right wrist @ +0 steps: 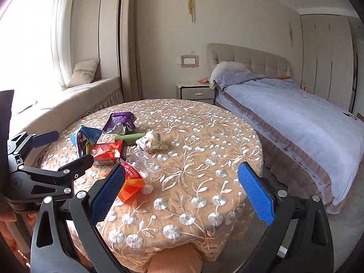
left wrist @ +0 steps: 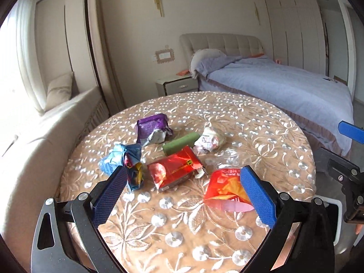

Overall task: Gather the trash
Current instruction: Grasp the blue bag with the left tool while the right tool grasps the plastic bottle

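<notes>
Several pieces of trash lie on a round table with an embroidered cloth (left wrist: 261, 125): a purple wrapper (left wrist: 151, 127), a green stick pack (left wrist: 180, 145), a crumpled white wrapper (left wrist: 210, 140), a blue crumpled wrapper (left wrist: 122, 159), a red box (left wrist: 176, 170) and an orange-red bag (left wrist: 225, 188). My left gripper (left wrist: 184, 195) is open and empty, just above the table, with the red box and orange-red bag ahead between its fingers. My right gripper (right wrist: 184, 191) is open and empty over the table's right part; the orange-red bag (right wrist: 130, 182) lies by its left finger.
A bed with a blue cover (left wrist: 284, 84) stands to the right behind the table. A nightstand (left wrist: 177, 85) is by the wall. A cushioned window bench (left wrist: 34, 136) runs along the left. A crushed clear plastic bottle (right wrist: 147, 161) lies by the bag.
</notes>
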Available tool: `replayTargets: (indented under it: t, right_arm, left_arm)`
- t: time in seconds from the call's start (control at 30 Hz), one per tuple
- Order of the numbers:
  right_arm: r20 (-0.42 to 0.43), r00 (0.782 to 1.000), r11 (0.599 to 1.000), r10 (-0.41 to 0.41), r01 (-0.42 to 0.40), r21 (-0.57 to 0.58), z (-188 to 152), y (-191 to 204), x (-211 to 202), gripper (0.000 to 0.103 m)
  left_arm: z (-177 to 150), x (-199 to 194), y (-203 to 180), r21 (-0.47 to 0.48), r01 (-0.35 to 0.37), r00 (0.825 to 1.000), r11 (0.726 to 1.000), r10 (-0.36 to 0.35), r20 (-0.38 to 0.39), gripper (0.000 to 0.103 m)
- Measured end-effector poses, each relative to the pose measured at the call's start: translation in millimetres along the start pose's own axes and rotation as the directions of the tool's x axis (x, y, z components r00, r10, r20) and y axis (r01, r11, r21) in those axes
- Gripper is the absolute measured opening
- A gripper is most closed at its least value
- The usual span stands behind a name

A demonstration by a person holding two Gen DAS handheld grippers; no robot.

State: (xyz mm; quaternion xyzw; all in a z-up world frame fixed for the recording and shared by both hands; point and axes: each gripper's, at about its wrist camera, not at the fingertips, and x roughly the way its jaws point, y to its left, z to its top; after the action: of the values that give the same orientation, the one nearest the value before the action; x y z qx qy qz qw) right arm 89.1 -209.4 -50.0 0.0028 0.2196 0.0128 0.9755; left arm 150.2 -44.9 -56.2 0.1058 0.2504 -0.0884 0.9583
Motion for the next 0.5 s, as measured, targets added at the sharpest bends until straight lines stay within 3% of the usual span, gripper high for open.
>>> replayTargets:
  t: [0.13,0.27,0.5]
  right_arm:
    - [-0.030,1.000,1.000,0.004,-0.004,-0.006,4.9,20.3,21.1,0.098]
    - [-0.075,0.997,0.999,0.029,-0.028,0.016,7.5,31.6,42.5,0.098]
    - [-0.216,0.976,0.997,0.022,-0.005,0.080,3.9,42.7,91.8,0.098]
  left_arm:
    - [3.6,13.2,39.0,-0.073,-0.063,0.997,0.995,0.061,-0.038,0.098]
    - [3.6,30.5,57.8,-0.069,-0.121,0.991,0.990,0.118,-0.057,0.098]
    - [9.6,68.2,79.3,-0.097,-0.138,0.987,0.986,0.129,-0.095,0.098]
